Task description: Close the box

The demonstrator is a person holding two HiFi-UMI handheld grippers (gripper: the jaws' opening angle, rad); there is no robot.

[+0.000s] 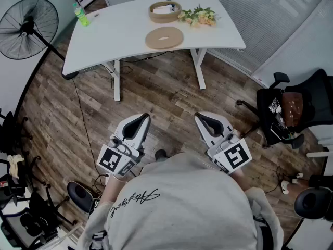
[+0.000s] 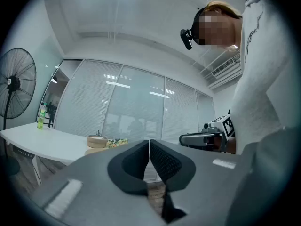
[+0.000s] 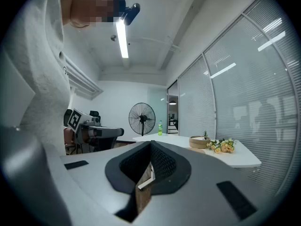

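**Round wooden box** (image 1: 164,19): it stands open at the upper centre of the head view, on the far part of a white table (image 1: 119,33), with pale contents showing inside. Its flat round lid (image 1: 164,37) lies on the table just in front of the box and apart from it, so closing has not yet begun.

**Nearby objects:** A spray of flowers (image 1: 197,16) lies just right of the box. A green bottle (image 1: 81,15) stands near the table's left edge, well clear of the lid.

**Grippers:** The left gripper (image 1: 141,120) and right gripper (image 1: 204,120) sit in the lower middle of the frame, over the wooden floor (image 1: 156,92) and well apart from the table. Both are held level at the person's waist and point toward the table, which is probably a carrying posture ahead of the approach.

**Fingers:** In the left gripper view the fingers (image 2: 165,161) meet along a thin seam with nothing between them. The same is true in the right gripper view (image 3: 162,164).

**Periphery:** A standing fan (image 1: 28,27) is at upper left and an office chair (image 1: 291,108) at the right edge. Neither lies between the person and the table.
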